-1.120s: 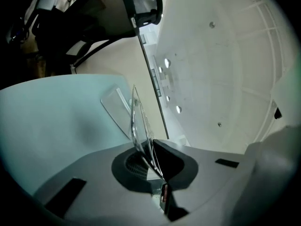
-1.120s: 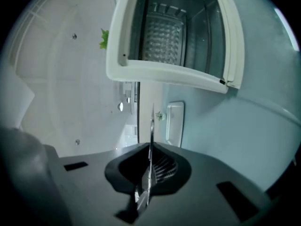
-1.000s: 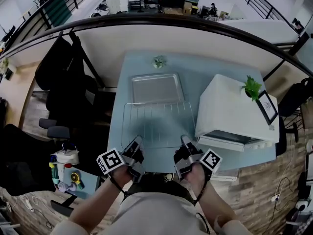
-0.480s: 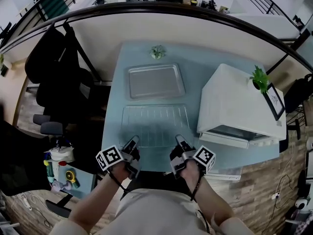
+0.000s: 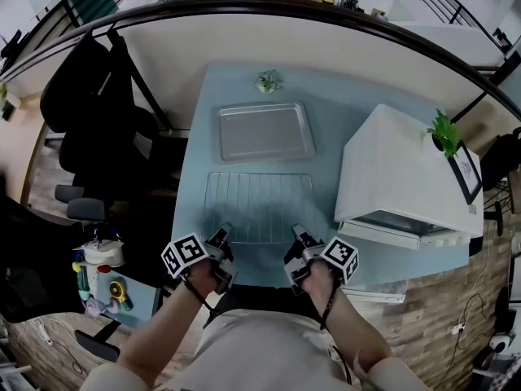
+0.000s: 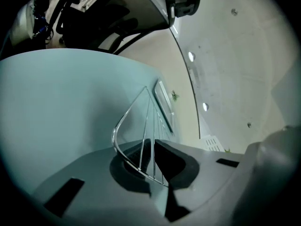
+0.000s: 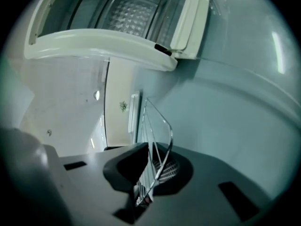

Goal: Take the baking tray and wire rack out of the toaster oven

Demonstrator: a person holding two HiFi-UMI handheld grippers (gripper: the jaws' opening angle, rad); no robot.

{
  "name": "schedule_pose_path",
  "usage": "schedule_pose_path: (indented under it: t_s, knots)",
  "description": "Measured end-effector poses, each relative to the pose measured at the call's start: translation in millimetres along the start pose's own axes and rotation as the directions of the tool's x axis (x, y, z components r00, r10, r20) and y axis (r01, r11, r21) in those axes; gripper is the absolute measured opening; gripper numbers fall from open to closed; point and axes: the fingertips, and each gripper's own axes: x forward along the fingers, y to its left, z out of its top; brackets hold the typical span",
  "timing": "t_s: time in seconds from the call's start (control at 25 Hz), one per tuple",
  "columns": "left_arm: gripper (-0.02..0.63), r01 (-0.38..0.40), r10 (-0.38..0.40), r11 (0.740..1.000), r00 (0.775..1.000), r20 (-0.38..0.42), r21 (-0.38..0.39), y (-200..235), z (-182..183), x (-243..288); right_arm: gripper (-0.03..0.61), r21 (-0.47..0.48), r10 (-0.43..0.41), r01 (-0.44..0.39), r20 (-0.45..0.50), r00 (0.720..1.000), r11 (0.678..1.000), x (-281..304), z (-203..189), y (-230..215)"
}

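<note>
Both forearms reach forward from the bottom of the head view, side by side. Each hand wraps its gripper's handle, with the marker cube facing outward. Both grippers point forward and somewhat downward at the near edge of the rack [image 5: 259,206].

Left gripper [image 5: 221,235]: the jaws are clenched on the rack's near edge wire, close to its left corner. The left gripper view shows the pads together with the wire between them.

Right gripper [image 5: 298,233]: the jaws are clenched on the same edge, close to the right corner, with the wire passing between the pads.

Rack: located on the near part of the table [image 5: 342,120], outside the oven [image 5: 403,182]. Whether the gripped edge rests on the table or sits slightly raised cannot be determined.

Tray [image 5: 264,131]: lies flat on the table, just beyond the rack's far edge.

Oven: stands to the right of both, with its door open.
</note>
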Motion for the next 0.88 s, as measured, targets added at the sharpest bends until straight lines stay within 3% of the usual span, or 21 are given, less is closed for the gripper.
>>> schedule_pose_path:
  t_s: [0.12,0.24,0.32,0.44,0.6,0.76,0.88]
  knots:
    - [0.054,-0.062,0.062,0.998,0.998,-0.008,-0.008,10.3,-0.3,-3.4,0.052,-0.017,-0.05,0.049,-0.037,0.998,0.999,0.4,-4.4,-4.8]
    - [0.151,-0.118,0.118,0.993,0.993,-0.017,-0.009,22.2,2.0,-11.9,0.069,-0.018,-0.098,0.098,-0.035,0.995,0.995,0.0,-4.7,-9.6]
    - [0.183,-0.147,0.147,0.989,0.989,-0.009,-0.017,27.7,6.5,-19.0,0.102,-0.024,-0.142,0.142,-0.027,0.989,0.99,-1.9,-3.1,-13.8]
    - [0.207,-0.188,0.188,0.982,0.982,0.01,-0.029,33.1,16.8,-30.5,0.255,-0.041,-0.205,0.204,-0.037,0.978,0.978,-5.3,-5.4,-19.4]
    - [0.26,-0.225,0.225,0.974,0.974,0.016,-0.028,35.4,25.0,-42.7,0.328,-0.117,-0.306,0.297,-0.072,0.949,0.948,-12.6,-12.5,-22.5]
    - [0.267,-0.243,0.243,0.97,0.97,0.012,-0.014,35.8,28.9,-51.6,0.46,-0.179,-0.377,0.359,-0.082,0.922,0.916,-17.6,-15.2,-18.8]
    - [0.272,-0.258,0.258,0.966,0.966,0.003,0.002,35.4,29.1,-55.8,0.51,-0.209,-0.412,0.388,-0.084,0.907,0.897,-22.3,-16.1,-19.0]
